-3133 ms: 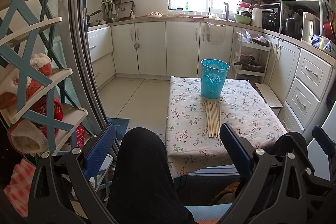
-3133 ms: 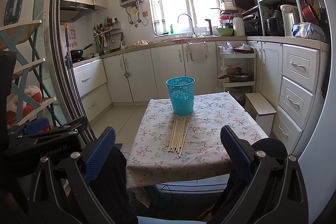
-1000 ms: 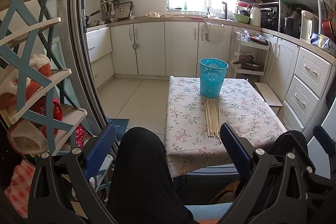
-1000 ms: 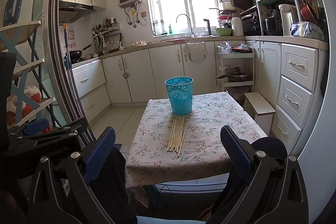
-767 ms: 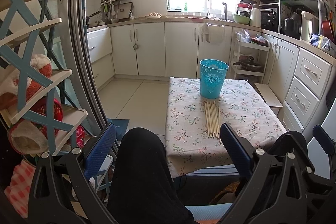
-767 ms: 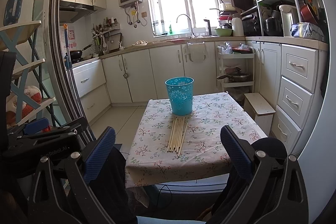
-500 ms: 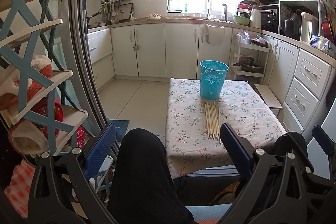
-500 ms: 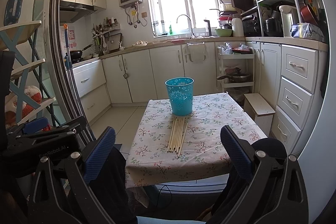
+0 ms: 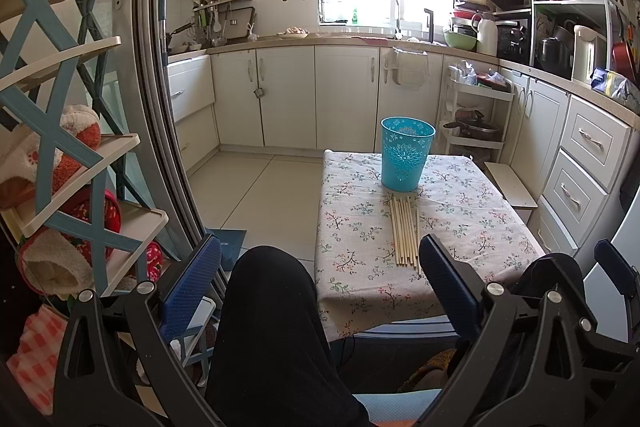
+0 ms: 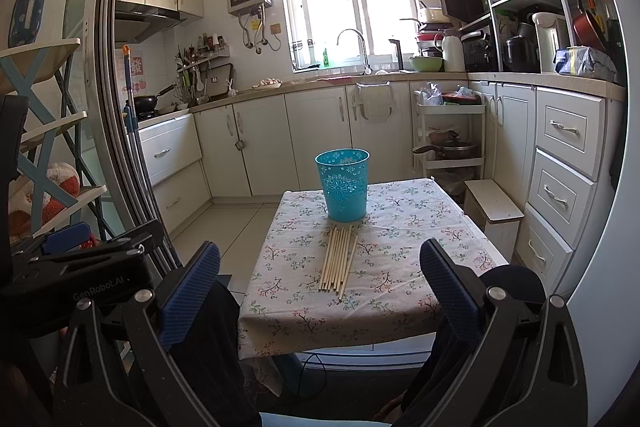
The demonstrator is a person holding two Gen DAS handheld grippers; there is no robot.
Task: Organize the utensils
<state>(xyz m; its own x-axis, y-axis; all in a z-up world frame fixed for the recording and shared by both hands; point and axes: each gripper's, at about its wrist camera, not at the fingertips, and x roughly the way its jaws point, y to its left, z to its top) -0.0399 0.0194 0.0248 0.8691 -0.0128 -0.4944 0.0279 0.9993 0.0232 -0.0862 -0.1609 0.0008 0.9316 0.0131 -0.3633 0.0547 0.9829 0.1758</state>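
Observation:
A bundle of pale wooden chopsticks (image 9: 405, 231) (image 10: 339, 261) lies lengthwise on a small table with a floral cloth (image 9: 460, 211) (image 10: 400, 239). Just beyond their far ends stands an upright turquoise cup-shaped holder (image 9: 406, 154) (image 10: 344, 184). My left gripper (image 9: 320, 281) is held low and well short of the table, open and empty, over a person's black-clad knee (image 9: 276, 307). My right gripper (image 10: 320, 283) is also open and empty, short of the table's near edge. The left gripper's body (image 10: 80, 267) shows at the left of the right wrist view.
A blue-and-cream shelf rack (image 9: 60, 147) with towels stands close on the left beside a sliding door frame (image 9: 160, 107). White cabinets and drawers (image 9: 588, 163) line the back and right. A low white stool (image 10: 494, 205) and a wheeled cart (image 10: 448, 135) stand right of the table.
Almost nothing differs; both views drift only slightly. Both grippers stay open and the chopsticks and holder have not moved.

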